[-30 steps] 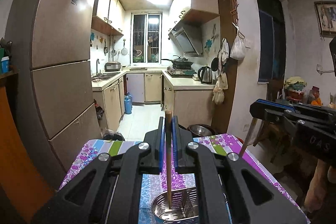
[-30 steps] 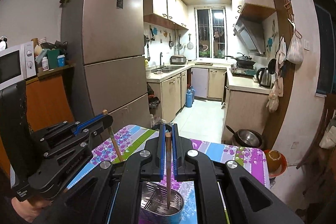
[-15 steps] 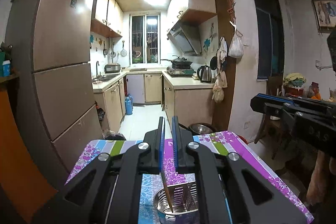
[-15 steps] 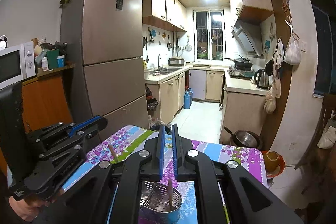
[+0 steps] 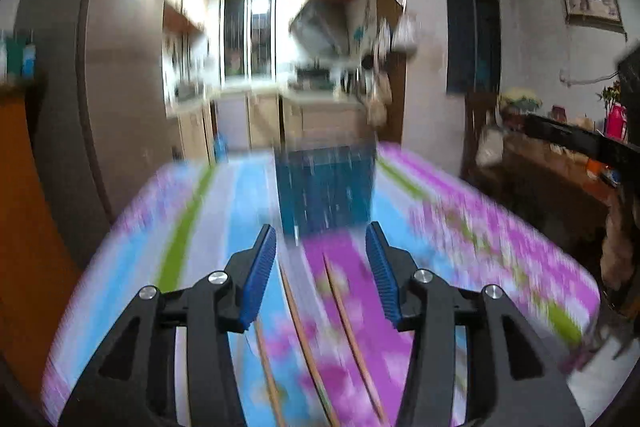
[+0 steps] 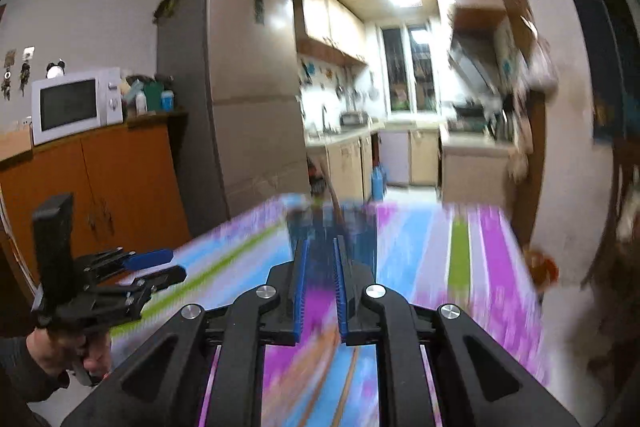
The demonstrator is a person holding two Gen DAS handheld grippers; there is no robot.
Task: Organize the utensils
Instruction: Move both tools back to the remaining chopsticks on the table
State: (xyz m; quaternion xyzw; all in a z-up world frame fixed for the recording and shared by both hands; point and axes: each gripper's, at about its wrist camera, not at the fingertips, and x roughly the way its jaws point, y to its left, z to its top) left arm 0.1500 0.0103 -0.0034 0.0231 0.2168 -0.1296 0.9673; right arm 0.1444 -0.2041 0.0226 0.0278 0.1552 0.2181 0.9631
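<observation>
Left gripper (image 5: 321, 259) jaws wide, empty, above chopsticks (image 5: 304, 339) lying on the bench (image 5: 500, 247). Right gripper (image 6: 320, 269) jaws narrow, nothing between them. Blue holder (image 5: 326, 187) stands further back, heavily blurred.

No legible text or labels.
</observation>
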